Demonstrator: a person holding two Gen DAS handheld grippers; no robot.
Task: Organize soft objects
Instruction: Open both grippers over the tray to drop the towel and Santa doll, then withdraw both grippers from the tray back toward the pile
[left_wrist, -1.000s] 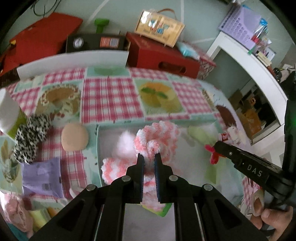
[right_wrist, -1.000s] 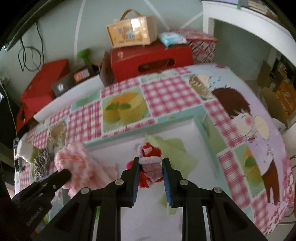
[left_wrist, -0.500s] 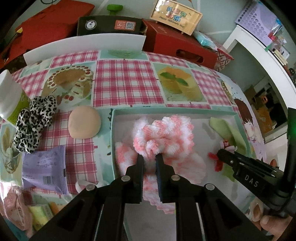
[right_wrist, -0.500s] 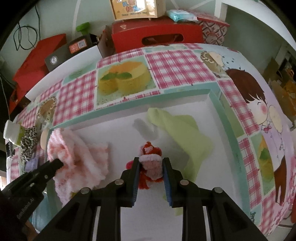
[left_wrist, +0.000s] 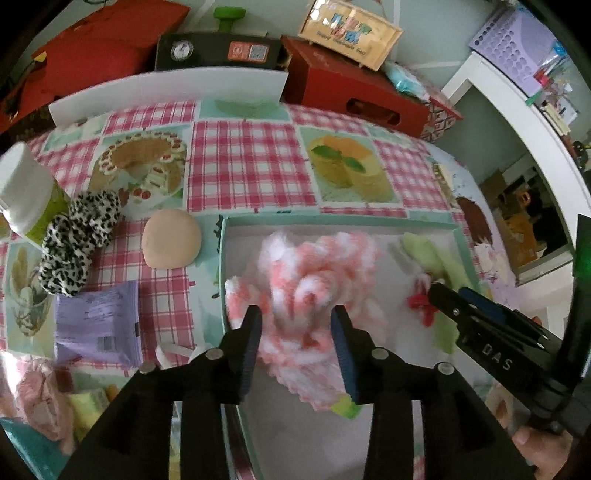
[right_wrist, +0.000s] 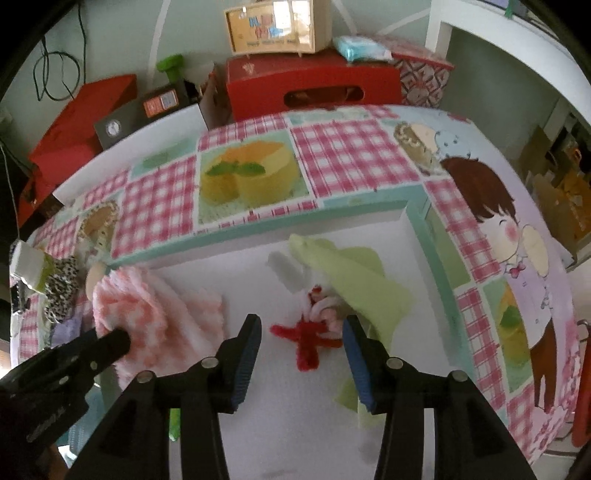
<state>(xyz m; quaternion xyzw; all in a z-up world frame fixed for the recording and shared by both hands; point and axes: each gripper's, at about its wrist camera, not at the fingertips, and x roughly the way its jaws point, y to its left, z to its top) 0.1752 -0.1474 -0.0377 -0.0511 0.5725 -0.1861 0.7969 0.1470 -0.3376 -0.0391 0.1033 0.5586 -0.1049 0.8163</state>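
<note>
A teal-rimmed white tray (left_wrist: 332, 220) (right_wrist: 258, 225) sits on the checked tablecloth. Inside it lies a fluffy pink-and-white cloth (left_wrist: 317, 266) (right_wrist: 147, 314). My left gripper (left_wrist: 295, 314) (right_wrist: 118, 338) stands over the cloth's near part, its jaws opening, with cloth between the fingers but not pinched. A small red-and-white doll (right_wrist: 310, 339) (left_wrist: 421, 302) lies on the tray floor beside a pale green cloth (right_wrist: 354, 280) (left_wrist: 432, 254). My right gripper (right_wrist: 302, 325) (left_wrist: 439, 291) straddles the doll, its jaws opening and the pads clear of it.
Left of the tray lie a leopard-print scrunchie (left_wrist: 74, 240), a round peach pad (left_wrist: 171, 243), a purple packet (left_wrist: 96, 325) and a white-capped green bottle (left_wrist: 26, 192). Red boxes (left_wrist: 354, 92) stand behind the table. A white shelf unit (left_wrist: 524, 110) is at the right.
Both grippers' jaws have spread apart. The pink cloth has left the left gripper's pinch and spread in the tray. The doll has left the right gripper's grip and lies flat.
</note>
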